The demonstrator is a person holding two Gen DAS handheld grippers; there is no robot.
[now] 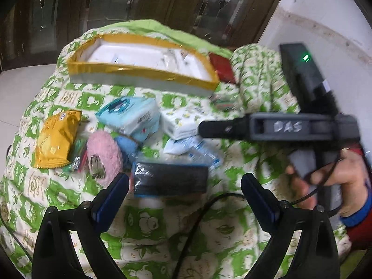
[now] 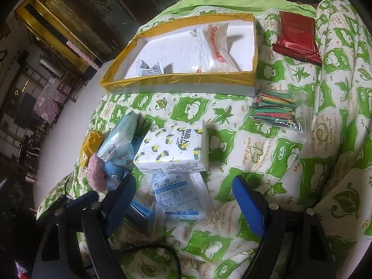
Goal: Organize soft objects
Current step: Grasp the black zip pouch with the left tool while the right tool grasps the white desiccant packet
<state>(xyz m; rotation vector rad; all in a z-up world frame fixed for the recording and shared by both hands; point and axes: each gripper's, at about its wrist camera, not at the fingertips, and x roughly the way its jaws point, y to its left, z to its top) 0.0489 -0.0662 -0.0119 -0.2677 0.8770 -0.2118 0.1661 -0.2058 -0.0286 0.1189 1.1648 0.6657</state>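
Note:
A white box with a yellow taped rim (image 1: 141, 69) (image 2: 176, 78) stands at the far side of the green-patterned quilt; a white plastic bag (image 2: 215, 48) and a small packet lie in it. Soft items lie in a heap before it: a lemon-print tissue pack (image 2: 173, 150) (image 1: 180, 124), a blue tissue pack (image 1: 131, 116) (image 2: 117, 139), a pink fluffy item (image 1: 103, 153) (image 2: 96, 171), a white desiccant packet (image 2: 176, 196) (image 1: 193, 150) and a black wrapped block (image 1: 171, 180). My left gripper (image 1: 184, 186) is open just above the black block. My right gripper (image 2: 184, 189) is open over the desiccant packet.
A yellow snack bag (image 1: 58, 139) lies at the heap's left. A red packet (image 2: 296, 37) lies right of the box. A bag of coloured sticks (image 2: 276, 108) lies on the quilt (image 2: 267, 162) at the right. The right hand and its gripper body (image 1: 302, 129) show at the right.

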